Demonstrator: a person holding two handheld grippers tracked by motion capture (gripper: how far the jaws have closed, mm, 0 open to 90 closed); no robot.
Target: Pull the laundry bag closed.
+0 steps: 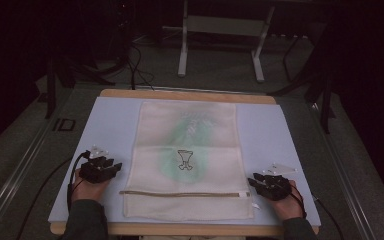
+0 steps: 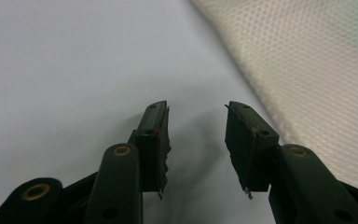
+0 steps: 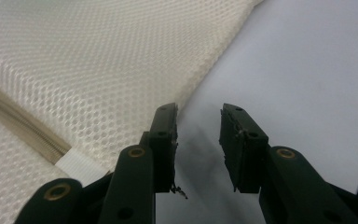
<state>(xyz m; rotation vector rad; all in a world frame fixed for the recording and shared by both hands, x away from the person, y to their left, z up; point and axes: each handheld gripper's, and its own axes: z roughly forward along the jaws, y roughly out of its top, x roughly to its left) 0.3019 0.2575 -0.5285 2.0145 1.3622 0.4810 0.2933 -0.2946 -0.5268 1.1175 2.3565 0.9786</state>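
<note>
A pale blue-white mat (image 1: pixel 115 125) covers the tabletop (image 1: pixel 190 94), whose wooden edge shows along the far and near sides. Around it the room is dark: grey carpeted floor (image 1: pixel 25 160), black cables (image 1: pixel 137 67) trailing behind the table, and a white metal stand (image 1: pixel 182 50) farther back. In the middle of the mat lies a mesh bag (image 1: pixel 187 160), flat and rectangular, cream in colour, with its long side running away from the person. Its fabric is a fine honeycomb net, plain in both gripper views. A beige zipper (image 1: pixel 185 193) runs across it near the close edge, ending at the right in a white tab (image 3: pixel 77 165). Through the mesh a faint green shape with a small dark outline drawing (image 1: pixel 184 160) shows at the centre. The left gripper (image 1: pixel 114 165) sits on the mat just beside the bag's left edge, the hand (image 1: pixel 87 187) behind it and the forearm coming up from below; its jaws stand apart over bare mat, holding nothing. The right gripper (image 1: pixel 254 180) rests just beside the bag's right edge near the zipper's end, its hand (image 1: pixel 290 202) angled inward; its jaws are also parted with nothing between them, the bag's edge lying just left of them in the right gripper view.
</note>
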